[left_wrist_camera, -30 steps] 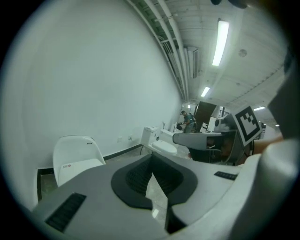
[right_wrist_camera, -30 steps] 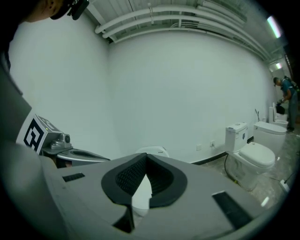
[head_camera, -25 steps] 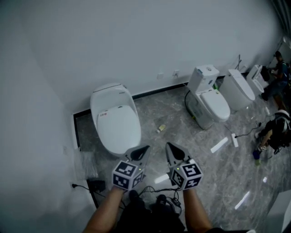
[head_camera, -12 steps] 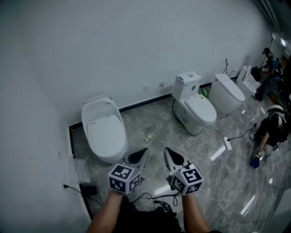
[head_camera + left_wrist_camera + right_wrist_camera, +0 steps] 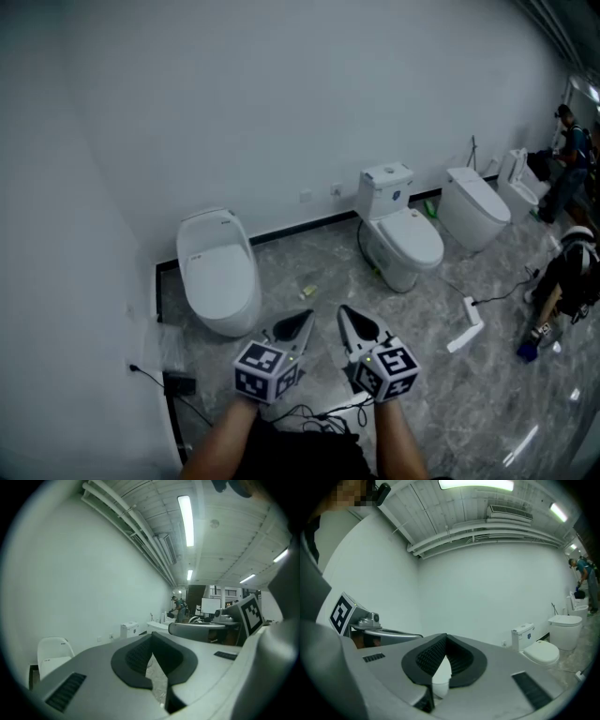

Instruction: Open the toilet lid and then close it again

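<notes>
I've got left tongs [image 5: 300,322] and right tongs [image 5: 347,317] clenched on nothing — too far to grip anything. Toilet [image 5: 217,314] sits at ten o'clock, well apart, lid [image 5: 222,274] down — unopened or reclosed.

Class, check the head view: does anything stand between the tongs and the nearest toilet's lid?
Nothing visible: only floor lies between the left tongs, the right tongs and the toilet lid.
</notes>
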`<state>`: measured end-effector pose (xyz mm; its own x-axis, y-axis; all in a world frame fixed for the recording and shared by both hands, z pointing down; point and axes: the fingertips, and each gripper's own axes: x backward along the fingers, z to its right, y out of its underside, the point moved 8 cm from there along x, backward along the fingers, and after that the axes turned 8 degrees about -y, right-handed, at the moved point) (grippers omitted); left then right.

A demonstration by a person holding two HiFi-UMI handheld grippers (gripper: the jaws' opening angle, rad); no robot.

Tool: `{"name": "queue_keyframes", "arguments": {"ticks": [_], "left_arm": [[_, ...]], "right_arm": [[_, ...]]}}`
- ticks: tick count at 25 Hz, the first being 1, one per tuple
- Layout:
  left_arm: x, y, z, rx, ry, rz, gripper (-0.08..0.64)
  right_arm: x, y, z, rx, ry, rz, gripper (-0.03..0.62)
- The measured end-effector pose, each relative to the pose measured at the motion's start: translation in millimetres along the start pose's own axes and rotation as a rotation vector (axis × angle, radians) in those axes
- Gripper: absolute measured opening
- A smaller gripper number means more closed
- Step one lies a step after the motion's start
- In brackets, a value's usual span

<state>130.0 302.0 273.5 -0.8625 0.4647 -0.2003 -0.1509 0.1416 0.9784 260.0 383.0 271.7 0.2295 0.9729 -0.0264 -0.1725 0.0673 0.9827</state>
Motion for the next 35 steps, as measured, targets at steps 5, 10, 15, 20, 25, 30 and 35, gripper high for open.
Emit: {"name": "queue_keyframes", "arguments": {"ticks": [5, 10, 15, 20, 25, 30, 35], "left_arm": [[1.3, -4.4, 32.5, -0.017, -0.016, 0.010, 0.006], [-2.6, -6.4, 51.3, -0.029, 0.010, 0.015, 0.006], [-9.0, -7.0, 68.1, -0.050, 0.047, 0.019, 0.006], [-14.6, -6.1, 74.6, -0.061, 0.073, 0.023, 0.006], [-19.3, -8.1, 77.0, -0.074, 0.091, 0.029, 0.006], [-19.1, -10.4, 79.3, -0.073, 0.095, 0.035, 0.006], [-21.5, -11.8, 77.7, -0.072, 0.090, 0.034, 0.006]], "right_arm": [[32.2, -5.8, 4.6, -0.006, 0.005, 0.015, 0.009], [50.9, -11.3, 6.4, 0.008, 0.031, 0.025, 0.009], [66.5, -12.0, 11.3, 0.024, 0.070, 0.026, 0.009], [75.0, -15.2, 13.7, 0.031, 0.111, 0.034, 0.009], [78.4, -14.8, 16.9, 0.034, 0.139, 0.041, 0.009], [78.9, -15.5, 16.5, 0.042, 0.138, 0.045, 0.009], [74.2, -18.2, 14.9, 0.037, 0.124, 0.038, 0.009]]}}
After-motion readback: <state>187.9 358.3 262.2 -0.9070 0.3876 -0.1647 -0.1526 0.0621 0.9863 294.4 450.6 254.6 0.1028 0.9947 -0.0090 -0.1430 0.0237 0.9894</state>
